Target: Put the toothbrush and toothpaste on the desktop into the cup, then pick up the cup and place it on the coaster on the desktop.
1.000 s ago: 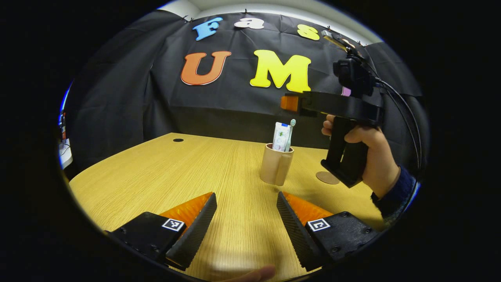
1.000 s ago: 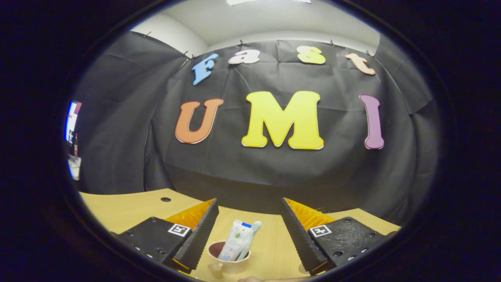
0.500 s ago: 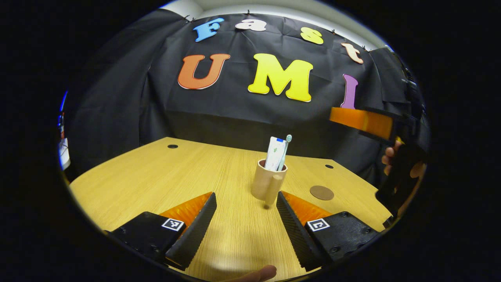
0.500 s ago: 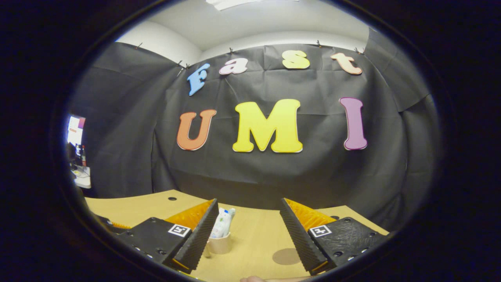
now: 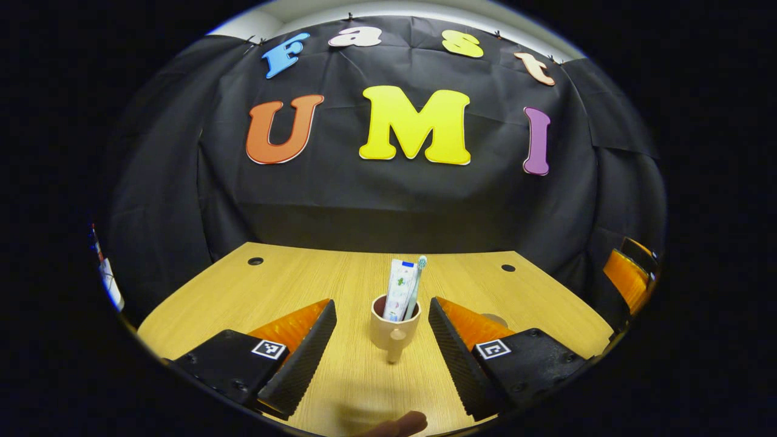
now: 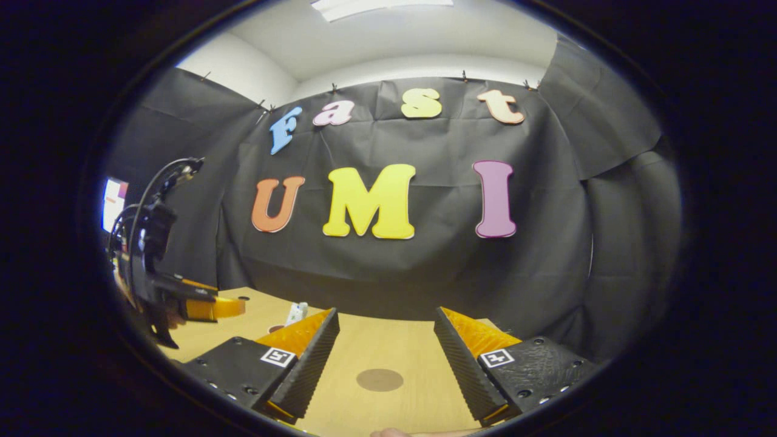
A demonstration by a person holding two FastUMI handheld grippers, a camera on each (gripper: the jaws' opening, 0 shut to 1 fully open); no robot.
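I see a wooden counter with two round cable holes, and a lit monitor at far left.

Even overhead light was cast from a ceiling panel, seen in the right gripper view. The counter was brightly lit, with soft shadows near. Strong fisheye bending was seen at the edges; focus was sharp.

black cloth wall behind wooden desk.
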